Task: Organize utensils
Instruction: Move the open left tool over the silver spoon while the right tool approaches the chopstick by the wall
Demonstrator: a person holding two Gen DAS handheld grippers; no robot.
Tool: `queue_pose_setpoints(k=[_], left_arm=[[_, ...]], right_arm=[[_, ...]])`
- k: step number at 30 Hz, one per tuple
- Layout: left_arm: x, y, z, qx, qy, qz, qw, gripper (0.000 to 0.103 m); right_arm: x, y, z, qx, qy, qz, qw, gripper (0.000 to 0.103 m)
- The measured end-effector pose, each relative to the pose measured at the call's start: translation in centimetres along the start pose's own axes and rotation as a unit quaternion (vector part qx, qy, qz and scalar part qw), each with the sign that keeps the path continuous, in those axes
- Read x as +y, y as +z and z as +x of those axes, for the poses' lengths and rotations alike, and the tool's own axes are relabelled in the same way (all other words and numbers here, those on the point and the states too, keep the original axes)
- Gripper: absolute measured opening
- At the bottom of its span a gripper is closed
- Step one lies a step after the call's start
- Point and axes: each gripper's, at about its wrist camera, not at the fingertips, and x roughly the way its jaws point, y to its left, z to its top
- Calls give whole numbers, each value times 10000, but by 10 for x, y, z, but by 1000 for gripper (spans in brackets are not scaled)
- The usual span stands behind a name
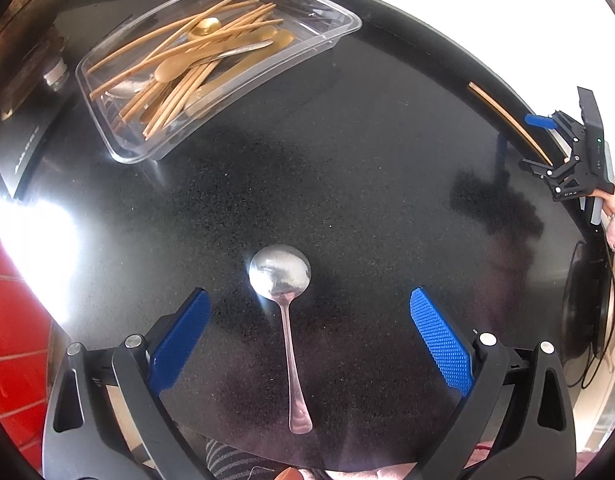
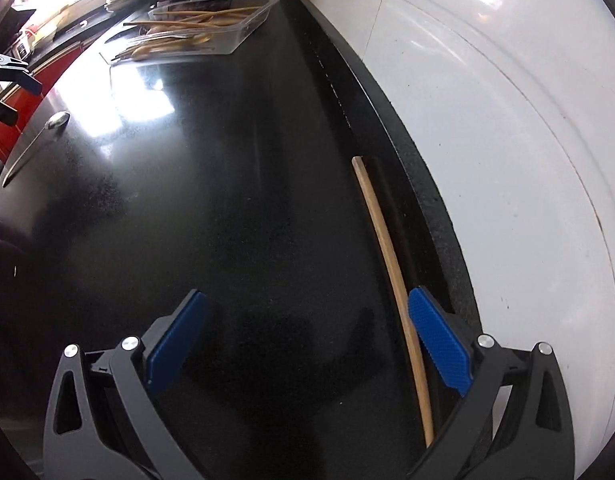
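Spoon (image 1: 282, 280) between spread left gripper (image 1: 309, 312) fingers, chopstick (image 2: 391, 268) beside right gripper (image 2: 307, 314)

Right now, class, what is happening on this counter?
A person holds a gripper in each hand, sorting utensils. The left gripper is open over a silver spoon on the black counter. The right gripper is open beside a lone chopstick near the wall. A clear tray already holds gold spoons and chopsticks.

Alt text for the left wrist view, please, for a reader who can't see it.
The open left gripper hovers over a silver spoon lying between its blue fingers on a black counter. Beyond sits a clear tray of chopsticks and spoons; far right, the right gripper nears a lone chopstick.
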Motion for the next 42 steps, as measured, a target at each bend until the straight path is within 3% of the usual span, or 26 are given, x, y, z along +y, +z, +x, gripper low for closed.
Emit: queue_pose_setpoints(k=[7, 11, 18, 28, 33, 37, 40, 42], left_arm=[[2, 6, 8, 53, -33, -69, 10000, 97], [-2, 10, 9, 35, -104, -24, 9999, 97], [-3, 10, 18, 186, -120, -21, 9998, 97], [0, -18, 25, 429, -15, -391, 9983, 96], [4, -29, 42, 560, -7, -524, 9971, 78], [-4, -32, 48, 151, 399, -142, 9990, 77], [-14, -31, 54, -276, 854, 209, 9957, 77], [-19, -29, 52, -500, 846, 295, 9947, 76]], right_arm=[[0, 5, 17, 498, 757, -412, 9950, 98], [-4, 12, 12, 632, 1346, -86, 9888, 98], [-3, 11, -20, -425, 1026, 809, 9905, 97], [2, -3, -37, -640, 492, 1015, 9916, 97], [-4, -5, -27, -618, 367, 1227, 9898, 97], [-4, -1, -21, -585, 330, 1297, 9893, 97], [-2, 3, -18, -536, 275, 1271, 9901, 97], [1, 7, -17, -513, 240, 1265, 9904, 97]])
